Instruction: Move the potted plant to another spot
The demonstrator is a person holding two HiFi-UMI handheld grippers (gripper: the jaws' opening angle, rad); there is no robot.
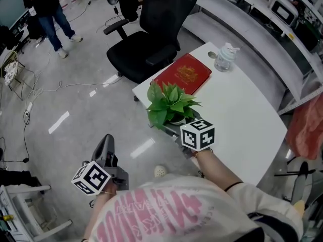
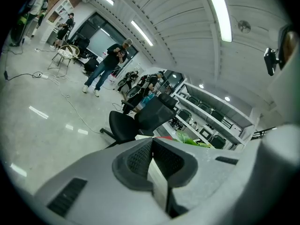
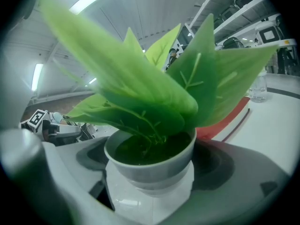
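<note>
The potted plant (image 1: 171,106) stands upright, long axis vertical, at the tabletop's (image 1: 242,112) 9 o'clock corner, its pot pinched in the right gripper's (image 1: 178,123) jaws. A red book (image 1: 182,74) lies just beyond at 12, with bare tabletop toward 3. The left gripper (image 1: 107,144) is over the floor, jaws pressed together.

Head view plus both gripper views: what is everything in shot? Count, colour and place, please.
green leafy potted plant in a white pot: one, green and white, table's near corner.
flat red folder with gold emblem: one, red, on table beyond plant.
clear plastic bottle: one, clear, table's far end.
white table: one, white, centre right.
black office chair: one, black, beyond the table.
standing person: one, dark top, blue jeans, far-left floor.
left gripper: one, grey, shut, empty, over floor.
right gripper: one, grey, shut on the pot.
</note>
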